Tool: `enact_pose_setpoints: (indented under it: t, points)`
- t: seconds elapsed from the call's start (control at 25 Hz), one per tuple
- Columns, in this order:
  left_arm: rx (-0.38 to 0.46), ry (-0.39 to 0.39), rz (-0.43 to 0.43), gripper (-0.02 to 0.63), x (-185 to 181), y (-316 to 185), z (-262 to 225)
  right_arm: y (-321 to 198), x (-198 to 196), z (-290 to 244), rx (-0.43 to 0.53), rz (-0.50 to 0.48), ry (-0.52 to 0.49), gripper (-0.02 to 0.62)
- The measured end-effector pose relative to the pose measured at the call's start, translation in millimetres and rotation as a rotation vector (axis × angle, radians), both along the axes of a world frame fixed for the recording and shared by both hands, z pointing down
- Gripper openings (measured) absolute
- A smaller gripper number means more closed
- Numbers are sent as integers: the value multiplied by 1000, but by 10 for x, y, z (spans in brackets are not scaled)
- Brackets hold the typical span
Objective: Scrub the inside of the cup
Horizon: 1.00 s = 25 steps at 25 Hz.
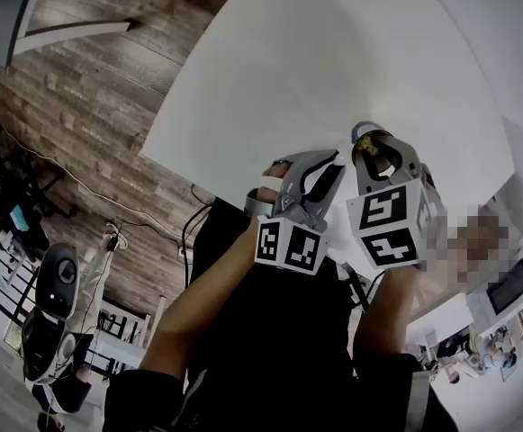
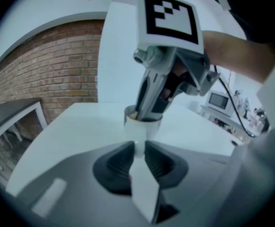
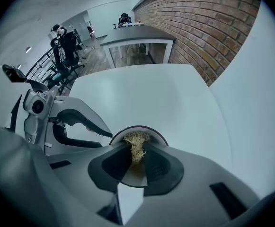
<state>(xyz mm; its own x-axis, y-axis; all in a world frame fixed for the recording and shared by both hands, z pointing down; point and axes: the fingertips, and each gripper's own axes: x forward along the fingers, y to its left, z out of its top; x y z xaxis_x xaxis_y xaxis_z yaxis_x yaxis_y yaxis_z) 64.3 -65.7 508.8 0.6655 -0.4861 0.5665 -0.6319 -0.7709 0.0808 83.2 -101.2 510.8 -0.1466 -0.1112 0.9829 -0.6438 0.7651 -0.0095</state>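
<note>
Cup is clamped by left hand-held gripper; only right gripper view shows jaws pinching scrubber.

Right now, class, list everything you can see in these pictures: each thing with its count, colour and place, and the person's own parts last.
table: one, white, below both grippers.
cup: one, white, held by its handle in the left jaws.
scrubber: one, straw-coloured, at the cup's mouth, between the right jaws.
brick wall: one, red-brown, beside the table.
second table: one, grey, further along the wall.
floor: one, brown wood, beside the table.
left gripper: one, grey, jaws shut on the cup's handle.
right gripper: one, grey, jaws shut on the scrubber, pointing down into the cup.
</note>
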Motion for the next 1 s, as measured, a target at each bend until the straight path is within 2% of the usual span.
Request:
enact_pose_setpoints:
  t: [0.24,0.44,0.64,1.0]
  points:
    - [-5,-3,-15,71,-64,-19,46,3,-46,2,6,0,-10,63]
    - [-20,-9,-28,74,-149,9,108,96,-90,-195,50,15,-21,63]
    - [-38,-20,-34,74,-33,113,91,206,71,-434,90,22,-32,63]
    - [-56,-33,-40,74,32,119,148,267,160,-852,238,11,-98,63]
